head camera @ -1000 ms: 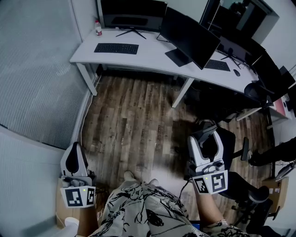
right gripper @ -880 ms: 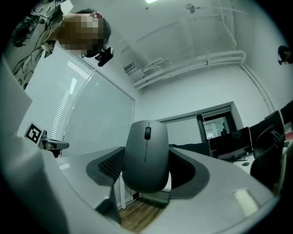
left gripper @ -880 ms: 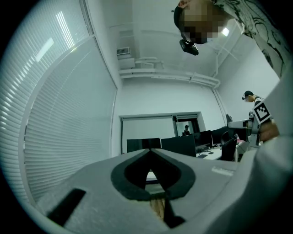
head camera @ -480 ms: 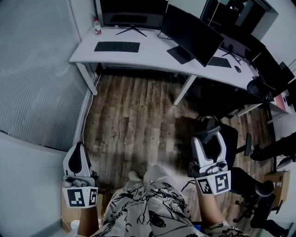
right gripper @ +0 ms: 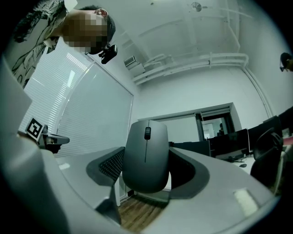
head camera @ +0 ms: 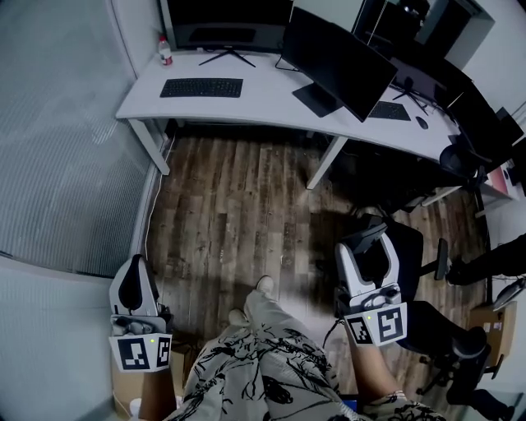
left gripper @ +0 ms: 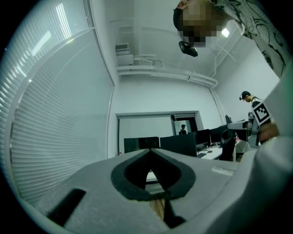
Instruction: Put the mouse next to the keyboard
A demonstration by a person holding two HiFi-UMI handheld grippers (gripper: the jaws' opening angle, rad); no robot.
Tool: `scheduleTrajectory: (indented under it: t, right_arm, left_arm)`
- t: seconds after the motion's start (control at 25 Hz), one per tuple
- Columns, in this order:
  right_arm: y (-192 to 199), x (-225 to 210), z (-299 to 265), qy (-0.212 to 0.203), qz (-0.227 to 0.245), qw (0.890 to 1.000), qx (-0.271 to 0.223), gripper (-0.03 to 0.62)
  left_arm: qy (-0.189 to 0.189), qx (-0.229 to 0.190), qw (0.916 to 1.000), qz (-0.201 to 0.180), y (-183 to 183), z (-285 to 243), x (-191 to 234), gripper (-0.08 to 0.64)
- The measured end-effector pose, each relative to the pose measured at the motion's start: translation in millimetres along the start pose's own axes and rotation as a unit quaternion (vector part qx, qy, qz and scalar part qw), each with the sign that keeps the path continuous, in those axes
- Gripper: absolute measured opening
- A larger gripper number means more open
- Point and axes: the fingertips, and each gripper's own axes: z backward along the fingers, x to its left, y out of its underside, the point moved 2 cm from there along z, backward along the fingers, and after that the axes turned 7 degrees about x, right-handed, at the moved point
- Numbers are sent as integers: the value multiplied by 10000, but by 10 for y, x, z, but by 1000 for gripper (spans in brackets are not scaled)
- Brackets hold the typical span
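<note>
- Head view: the person stands on a wooden floor (head camera: 238, 205), well apart from a long white bench (head camera: 263, 103).
- On the far left part of the bench lies a black keyboard (head camera: 201, 87), in front of a dark monitor (head camera: 226, 16). A small bottle (head camera: 165, 51) stands at the left corner of the bench.
- A second monitor (head camera: 333, 57) stands further right, and beyond it lies a second keyboard (head camera: 388, 111).
- The left hand-held gripper (head camera: 135, 265) hangs low at the person's left side, over the floor and near the wall with blinds (head camera: 57, 148). Its jaws meet at the tips.
- The right hand-held gripper (head camera: 367, 238) is at the person's right side, just in front of a dark office chair (head camera: 411, 247). What is between its jaws looks only dark from here.
- Left gripper view: the jaws touch at the tips, and the hollow between the dark pads (left gripper: 183, 176) holds nothing. The row of monitors is small and far ahead.
- Right gripper view: the jaws are closed on a grey mouse (right gripper: 145, 157), which stands upright between them with its scroll wheel near the top. The textured pad (right gripper: 110, 165) presses on the left side of the mouse.
- The mouse is thus carried in the right hand-held gripper, above the floor and well apart from the keyboard.
</note>
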Motion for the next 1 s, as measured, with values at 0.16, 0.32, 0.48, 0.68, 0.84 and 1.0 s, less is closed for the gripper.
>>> scheduleTrajectory:
  t: [0.16, 0.32, 0.48, 0.68, 0.84, 1.0]
  right_arm:
    - [16, -129, -198, 10, 14, 10000, 37, 301]
    - [71, -270, -430, -11, 13, 10000, 43, 301]
    - [117, -440, -691, -40, -20, 10000, 41, 301]
    - [160, -671, -1064, -103, -75, 9999, 82, 301]
    - [164, -821, -1378, -200, -74, 9997, 100, 301]
    - [184, -919, -1652, -345, 28, 9993, 129, 301]
  left_arm:
    - [-50, -23, 10000, 3, -34, -241, 28, -5]
    - [-80, -60, 9999, 29, -31, -480, 22, -6]
    - [-80, -27, 9999, -88, -38, -754, -4, -6]
    - [-197, -17, 9997, -107, -89, -1095, -7, -6]
    - [-301, -5, 9995, -88, -122, -1363, 8, -5]
    - [-396, -43, 9992, -29, -167, -1574, -6, -6]
